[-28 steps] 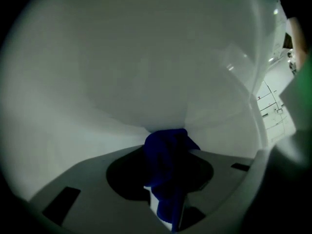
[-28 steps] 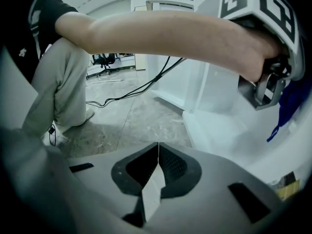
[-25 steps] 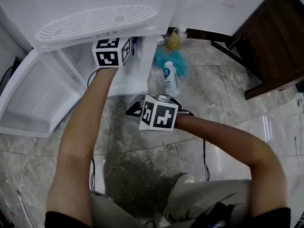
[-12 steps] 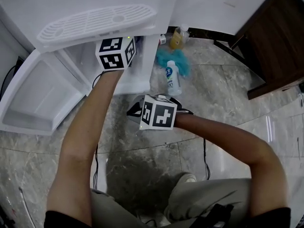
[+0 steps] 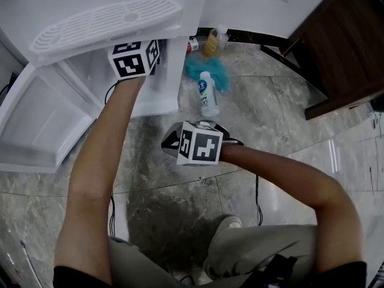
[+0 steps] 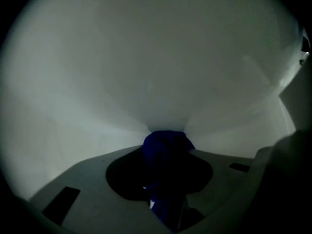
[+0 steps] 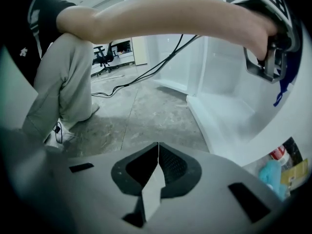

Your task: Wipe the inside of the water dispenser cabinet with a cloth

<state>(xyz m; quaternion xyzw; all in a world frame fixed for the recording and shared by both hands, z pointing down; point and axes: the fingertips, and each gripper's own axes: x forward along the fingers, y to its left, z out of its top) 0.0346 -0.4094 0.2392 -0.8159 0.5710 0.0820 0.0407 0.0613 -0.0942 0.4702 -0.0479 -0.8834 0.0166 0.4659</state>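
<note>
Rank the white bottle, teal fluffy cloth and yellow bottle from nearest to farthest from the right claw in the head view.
1. White bottle, lying on the floor.
2. Teal fluffy cloth, just beyond it.
3. Yellow bottle, by the wall.

We note an office-like room: water dispenser [image 5: 102, 26] upper left, swivel chair [image 7: 103, 57], marble floor [image 5: 174, 188], dark wooden cabinet [image 5: 342, 47] upper right.

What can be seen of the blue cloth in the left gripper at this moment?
The cloth is dark blue, soft-looking fabric, bunched into a wad between the jaws of the left gripper, which are closing on it. The wad juts past the jaw tips toward the white inner wall of the cabinet; contact there cannot be told. In the right gripper view a loose blue end hangs below that gripper. Dim light hides any weave.
</note>
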